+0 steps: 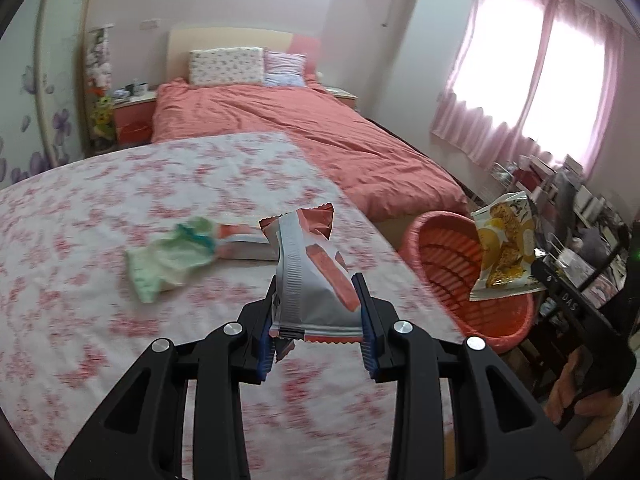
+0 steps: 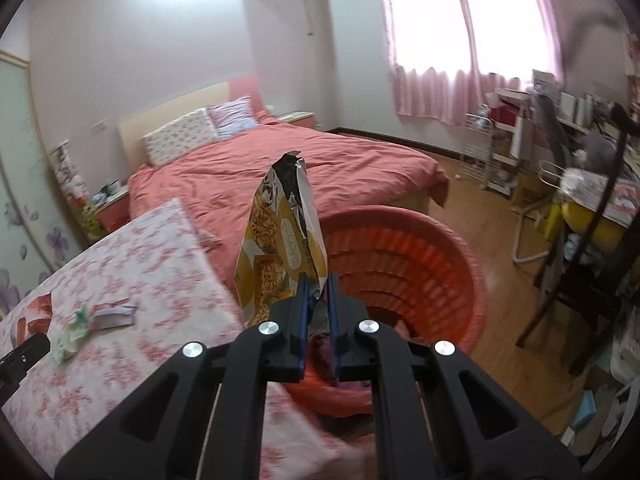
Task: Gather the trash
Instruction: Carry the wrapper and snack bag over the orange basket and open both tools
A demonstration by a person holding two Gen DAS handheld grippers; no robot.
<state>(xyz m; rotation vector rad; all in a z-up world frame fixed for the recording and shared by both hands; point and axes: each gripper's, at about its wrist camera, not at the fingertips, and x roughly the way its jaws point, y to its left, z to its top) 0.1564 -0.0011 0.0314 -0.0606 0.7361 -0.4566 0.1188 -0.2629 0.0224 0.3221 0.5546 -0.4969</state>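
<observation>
My left gripper (image 1: 318, 292) is shut on a silver and red snack wrapper (image 1: 312, 272), held above the floral cloth (image 1: 120, 320). My right gripper (image 2: 318, 284) is shut on a yellow cracker bag (image 2: 280, 240), held upright over the near rim of the red basket (image 2: 440, 264). The same bag (image 1: 506, 248) and basket (image 1: 448, 256) show at the right of the left wrist view. A crumpled green and white wrapper (image 1: 168, 260) and a flat pink and white packet (image 1: 244, 244) lie on the cloth; they also show in the right wrist view (image 2: 72, 332) (image 2: 114, 314).
A bed with a coral cover (image 1: 304, 136) lies beyond the cloth. A cluttered desk, chair and rack (image 2: 580, 184) stand at the right on the wood floor (image 2: 504, 288). A bedside cabinet (image 1: 132, 116) is at the far left.
</observation>
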